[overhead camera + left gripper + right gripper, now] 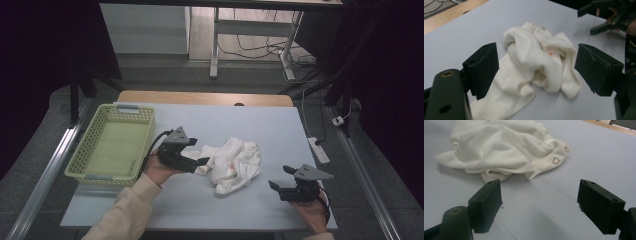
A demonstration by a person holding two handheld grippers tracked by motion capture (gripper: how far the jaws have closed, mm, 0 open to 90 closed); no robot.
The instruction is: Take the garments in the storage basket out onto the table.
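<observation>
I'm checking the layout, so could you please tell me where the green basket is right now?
In the high view, the green basket sits at the table's left edge, just left of the left hand-held gripper.

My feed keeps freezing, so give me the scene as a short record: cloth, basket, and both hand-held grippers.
cloth: white garment, crumpled mid-table, two snap buttons showing
basket: pale green basket, left of the garment, nothing in it
left hand-held gripper: open, jaws at the garment's left edge, cloth between them, not clamped
right hand-held gripper: open, right of the garment, apart from it
table: light grey top
</observation>
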